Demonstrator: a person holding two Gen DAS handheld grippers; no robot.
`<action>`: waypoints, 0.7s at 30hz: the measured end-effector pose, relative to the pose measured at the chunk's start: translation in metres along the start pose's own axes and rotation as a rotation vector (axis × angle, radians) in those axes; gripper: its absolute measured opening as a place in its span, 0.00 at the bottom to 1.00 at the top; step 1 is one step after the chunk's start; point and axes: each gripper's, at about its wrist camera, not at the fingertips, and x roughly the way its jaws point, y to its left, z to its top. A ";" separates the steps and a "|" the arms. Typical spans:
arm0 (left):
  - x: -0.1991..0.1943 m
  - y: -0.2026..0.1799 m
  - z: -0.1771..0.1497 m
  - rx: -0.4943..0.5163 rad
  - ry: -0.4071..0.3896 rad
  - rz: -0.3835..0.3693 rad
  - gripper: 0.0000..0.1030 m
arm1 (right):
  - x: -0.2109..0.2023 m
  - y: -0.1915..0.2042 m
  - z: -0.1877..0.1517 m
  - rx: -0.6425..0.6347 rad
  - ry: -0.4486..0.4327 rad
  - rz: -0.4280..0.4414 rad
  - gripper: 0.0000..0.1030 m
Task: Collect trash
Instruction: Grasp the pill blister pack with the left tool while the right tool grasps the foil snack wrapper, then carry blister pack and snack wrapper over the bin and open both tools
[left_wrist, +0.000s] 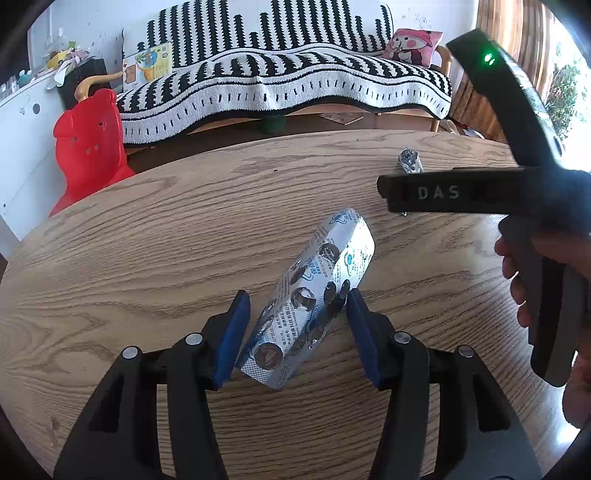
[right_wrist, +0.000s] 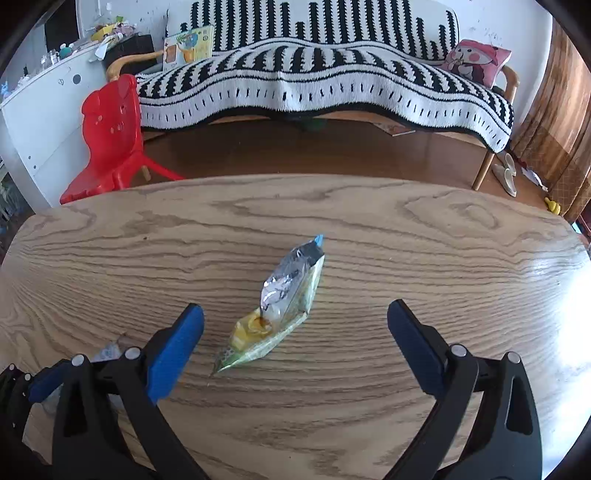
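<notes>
A silver pill blister pack (left_wrist: 314, 295) sits slantwise between the blue pads of my left gripper (left_wrist: 297, 293), touching both and held just over the wooden table (left_wrist: 147, 240). A crumpled bit of foil (left_wrist: 410, 160) lies near the table's far edge. In the right wrist view an empty clear and yellow snack wrapper (right_wrist: 280, 306) lies flat on the table (right_wrist: 443, 240). My right gripper (right_wrist: 293, 306) stands wide open around it, both pads well clear of it. A person's hand (left_wrist: 524, 280) holds the right gripper's black body (left_wrist: 517, 192) at the right of the left wrist view.
Beyond the table stand a red plastic child's chair (right_wrist: 110, 140) and a sofa under a black-and-white striped blanket (right_wrist: 314, 81). A white cabinet (right_wrist: 44, 107) is at the far left. The left gripper's blue fingers (right_wrist: 44, 382) show at the lower left of the right wrist view.
</notes>
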 end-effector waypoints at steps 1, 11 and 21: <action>0.000 0.000 0.000 -0.001 0.000 -0.001 0.51 | 0.001 0.000 0.000 -0.015 -0.007 -0.018 0.93; -0.003 0.006 0.000 -0.041 -0.015 0.011 0.29 | -0.021 -0.013 -0.015 -0.032 -0.041 -0.004 0.17; -0.022 -0.020 0.004 0.001 -0.062 -0.015 0.27 | -0.078 -0.037 -0.065 0.046 -0.121 0.053 0.16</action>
